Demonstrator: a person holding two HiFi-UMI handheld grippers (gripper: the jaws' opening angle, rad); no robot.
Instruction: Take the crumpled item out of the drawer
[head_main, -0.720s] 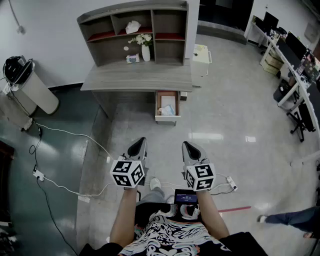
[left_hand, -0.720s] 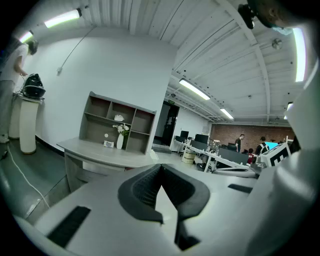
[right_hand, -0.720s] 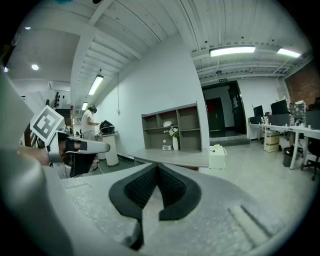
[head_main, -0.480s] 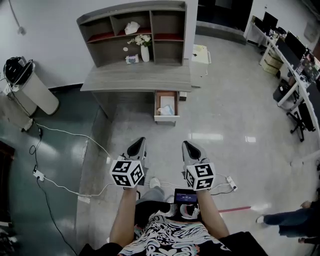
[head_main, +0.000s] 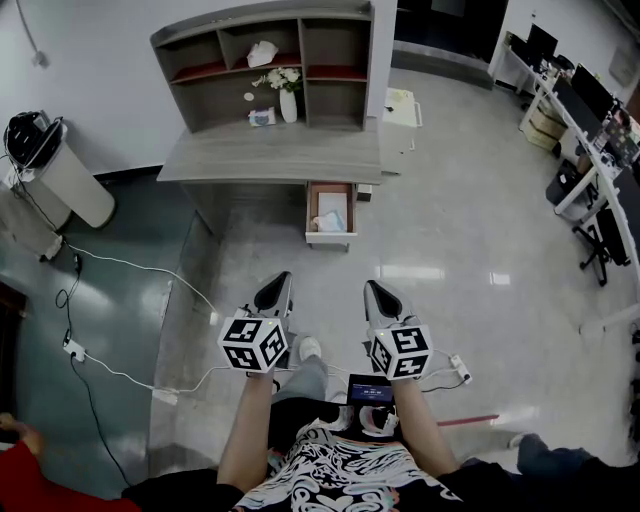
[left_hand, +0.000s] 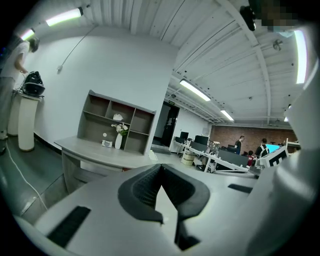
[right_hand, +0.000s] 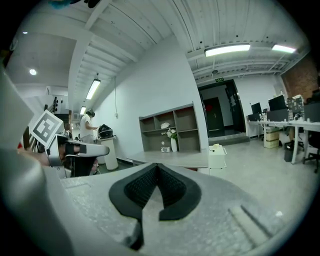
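Contact with the crumpled item (head_main: 328, 222) in the open drawer (head_main: 330, 241) could be fumbled if the left gripper (head_main: 275, 287) and right gripper (head_main: 377, 294), both clamped empty, are not opened.

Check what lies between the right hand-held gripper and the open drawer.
Only bare glossy floor, as the head view shows; the right hand-held gripper is well short of the drawer.

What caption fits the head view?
Left hand-held gripper and right hand-held gripper, both shut, short of the open drawer.
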